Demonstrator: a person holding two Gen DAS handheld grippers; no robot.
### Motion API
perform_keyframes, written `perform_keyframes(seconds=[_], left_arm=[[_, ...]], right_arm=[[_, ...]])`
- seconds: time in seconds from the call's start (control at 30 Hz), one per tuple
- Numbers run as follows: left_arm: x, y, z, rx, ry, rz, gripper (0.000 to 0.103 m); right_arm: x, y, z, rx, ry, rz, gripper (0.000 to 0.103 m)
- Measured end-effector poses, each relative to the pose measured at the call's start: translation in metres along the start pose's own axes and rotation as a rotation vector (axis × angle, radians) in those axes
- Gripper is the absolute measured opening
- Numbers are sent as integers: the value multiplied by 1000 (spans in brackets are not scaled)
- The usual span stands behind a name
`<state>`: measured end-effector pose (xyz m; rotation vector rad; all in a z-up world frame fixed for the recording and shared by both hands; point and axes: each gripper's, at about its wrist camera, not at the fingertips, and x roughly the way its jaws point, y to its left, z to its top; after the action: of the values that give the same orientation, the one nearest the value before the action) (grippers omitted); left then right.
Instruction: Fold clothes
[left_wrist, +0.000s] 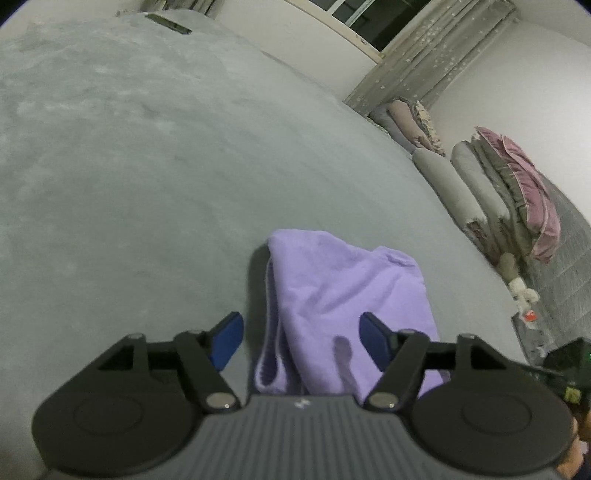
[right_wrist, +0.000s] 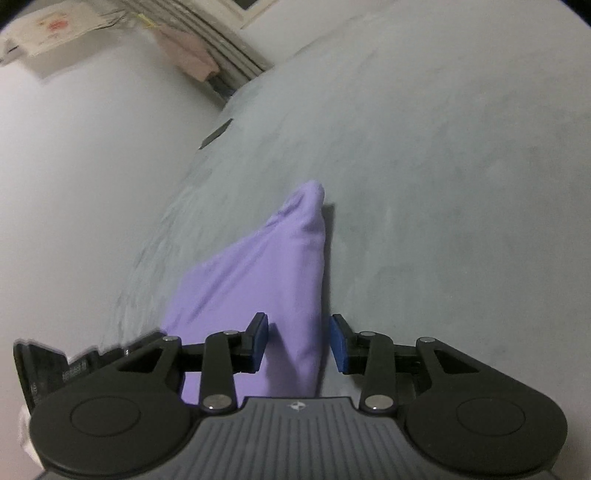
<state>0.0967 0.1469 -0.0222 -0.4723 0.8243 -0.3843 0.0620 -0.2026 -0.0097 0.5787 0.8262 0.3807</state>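
Note:
A lilac garment (left_wrist: 343, 295) lies folded on the grey bed cover (left_wrist: 129, 166). In the left wrist view my left gripper (left_wrist: 301, 338) stands open just above its near end. The blue pads (left_wrist: 229, 338) are wide apart, the left one over bare cover and the right one over the cloth. In the right wrist view the same garment (right_wrist: 258, 273) runs to a raised point at the far end. My right gripper (right_wrist: 299, 341) is open and straddles the garment's right edge. Its left pad sits over the cloth and its right pad (right_wrist: 340, 345) is clear of it. Neither gripper pinches anything.
Rolled grey bedding and a pink pillow (left_wrist: 517, 192) are stacked along the bed's right side, below a curtain (left_wrist: 424, 62) and a window. A flat dark object (left_wrist: 168, 22) lies at the far end of the bed, also seen as a dark object (right_wrist: 218, 133). The grey cover stretches widely to the left.

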Motion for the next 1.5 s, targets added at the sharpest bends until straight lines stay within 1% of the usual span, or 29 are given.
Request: perform_keyframes(seconds=[0.03, 0.07, 0.1, 0.13, 0.2, 0.23, 0.27, 0.37, 0.43, 0.5, 0.57, 0.63, 0.67, 0.73, 0.77, 0.8, 0.83, 0.9, 0.97, 1.0, 1.03, 1.07, 1.13, 1.17, 1.23, 1.33, 1.43, 1.5], left_arm=[[2, -4, -2, 9, 4, 10, 33], [3, -9, -5, 18, 9, 21, 26], [5, -13, -7, 27, 13, 31, 24], [6, -17, -9, 35, 16, 41, 20], [4, -20, -10, 47, 7, 55, 16], [1, -19, -9, 26, 5, 51, 15], [-3, -18, -7, 8, 1, 52, 15], [-12, -23, -4, -2, -13, 58, 14], [-14, -31, -4, 7, -11, 75, 14], [-14, -36, -8, 38, -3, 103, 14], [-11, -34, -9, 51, 10, 116, 15], [-8, -26, -10, 34, 13, 112, 18], [-8, -22, -10, 28, 11, 106, 19], [-8, -20, -7, 25, 8, 101, 27], [-7, -19, -7, 20, 8, 96, 31], [-6, -17, -7, 14, 8, 87, 33], [-4, -16, -8, 6, 7, 82, 33], [-1, -16, -8, 4, 3, 78, 33], [1, -18, -9, 13, -2, 79, 31], [2, -18, -9, 17, -5, 80, 24], [2, -17, -10, 20, -6, 79, 20], [1, -16, -11, 21, -8, 79, 18], [-1, -16, -10, 6, -14, 73, 15], [-4, -19, -9, 11, -23, 76, 14], [-10, -27, -10, 41, -45, 93, 13], [-17, -42, -13, 94, -67, 127, 13], [-25, -49, -15, 118, -84, 149, 13], [-30, -49, -16, 121, -90, 154, 13]], right_arm=[[-1, 1, -4, -18, -5, -3, 35], [-3, 2, -7, -35, -10, -9, 33], [-3, 4, -9, -52, -11, -19, 29], [-2, 6, -11, -69, -12, -29, 21], [-2, 9, -13, -90, -13, -46, 17], [-2, 11, -11, -89, -13, -51, 15], [-5, 13, -10, -93, -16, -56, 14], [-15, 27, -11, -135, -39, -68, 13], [-17, 37, -7, -154, -44, -83, 13], [-24, 45, -7, -166, -43, -102, 13], [-21, 49, -7, -175, -19, -127, 13], [-6, 47, -3, -183, 14, -148, 14], [2, 45, -1, -186, 31, -158, 16], [7, 44, 2, -182, 34, -140, 20], [8, 44, 4, -179, 33, -127, 26], [10, 43, 5, -177, 32, -115, 29], [9, 42, 4, -175, 32, -109, 36], [7, 37, -1, -171, 32, -100, 37], [5, 34, -5, -173, 28, -93, 37], [7, 34, -5, -178, 23, -97, 36], [9, 35, -5, -179, 17, -105, 31], [9, 36, -6, -179, 12, -116, 23], [9, 37, -7, -174, 4, -123, 16], [8, 40, -7, -176, -4, -129, 15], [7, 49, -8, -198, -25, -146, 13], [7, 68, -9, -281, -68, -182, 13], [4, 83, -11, -344, -101, -203, 13], [0, 87, -12, -364, -112, -203, 13]])
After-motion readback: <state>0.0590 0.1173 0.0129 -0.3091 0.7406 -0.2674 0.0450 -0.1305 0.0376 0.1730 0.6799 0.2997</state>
